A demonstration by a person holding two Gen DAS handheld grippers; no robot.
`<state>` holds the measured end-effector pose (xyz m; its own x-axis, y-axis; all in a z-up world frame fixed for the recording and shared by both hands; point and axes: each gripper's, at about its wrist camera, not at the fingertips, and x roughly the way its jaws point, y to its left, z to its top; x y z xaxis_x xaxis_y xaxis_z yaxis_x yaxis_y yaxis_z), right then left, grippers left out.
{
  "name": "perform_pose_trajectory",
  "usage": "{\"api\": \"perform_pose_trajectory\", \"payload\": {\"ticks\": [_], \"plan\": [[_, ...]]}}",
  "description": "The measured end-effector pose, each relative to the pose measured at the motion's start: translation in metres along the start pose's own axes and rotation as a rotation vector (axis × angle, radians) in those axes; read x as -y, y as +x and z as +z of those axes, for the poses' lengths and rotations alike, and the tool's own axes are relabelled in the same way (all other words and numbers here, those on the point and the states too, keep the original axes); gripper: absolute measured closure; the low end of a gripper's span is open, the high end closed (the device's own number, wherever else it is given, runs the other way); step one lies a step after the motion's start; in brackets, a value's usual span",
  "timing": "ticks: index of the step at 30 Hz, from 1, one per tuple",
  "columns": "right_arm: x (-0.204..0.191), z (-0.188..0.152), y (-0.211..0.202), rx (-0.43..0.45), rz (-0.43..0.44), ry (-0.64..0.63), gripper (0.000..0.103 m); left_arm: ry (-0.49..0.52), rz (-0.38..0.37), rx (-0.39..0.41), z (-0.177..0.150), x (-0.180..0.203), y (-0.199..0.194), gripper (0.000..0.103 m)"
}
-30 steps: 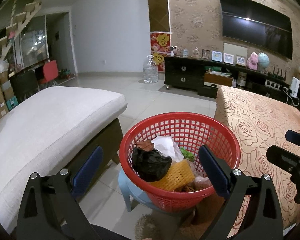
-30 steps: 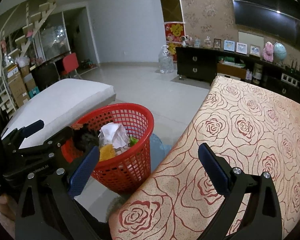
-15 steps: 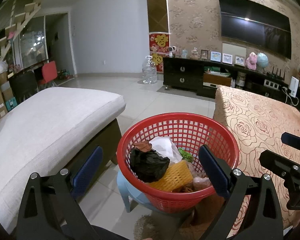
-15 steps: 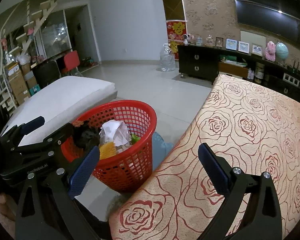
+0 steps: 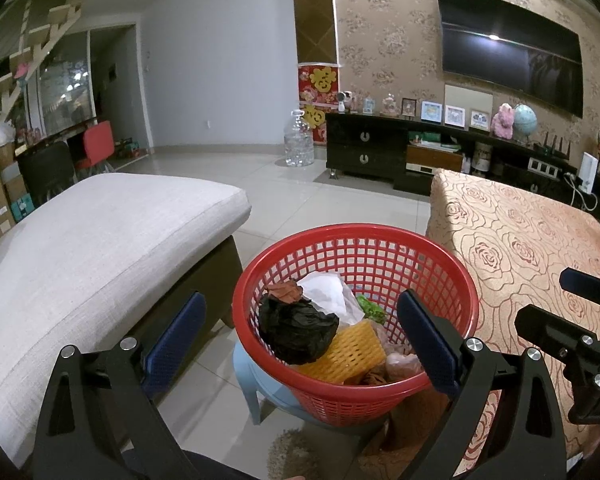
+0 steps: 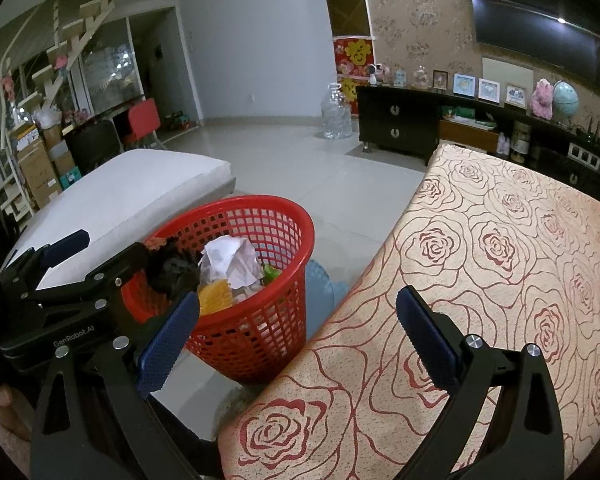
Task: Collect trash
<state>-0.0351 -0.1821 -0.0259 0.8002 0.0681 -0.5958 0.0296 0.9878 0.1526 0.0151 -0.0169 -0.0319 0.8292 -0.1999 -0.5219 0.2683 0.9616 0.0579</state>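
While upright, red basket mouth faces up, trash-filled.

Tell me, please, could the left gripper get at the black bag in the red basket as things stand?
Probably yes: the left gripper is open and empty above the red basket, and the black bag lies on top of the pile, uncovered.

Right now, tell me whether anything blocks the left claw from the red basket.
Nothing visible does. The left claw is open and empty just short of the red basket, whose open top shows a black bag, white paper and yellow foam net.
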Motion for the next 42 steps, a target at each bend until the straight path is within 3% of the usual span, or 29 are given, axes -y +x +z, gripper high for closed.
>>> {"api": "perform_pose_trajectory", "payload": {"ticks": [42], "plan": [[0.0002,-0.0038,0.0023,-0.011,0.006,-0.014,0.007,0.002,0.0,-0.001,0.0008,-0.0001,-0.0002,0.01]]}}
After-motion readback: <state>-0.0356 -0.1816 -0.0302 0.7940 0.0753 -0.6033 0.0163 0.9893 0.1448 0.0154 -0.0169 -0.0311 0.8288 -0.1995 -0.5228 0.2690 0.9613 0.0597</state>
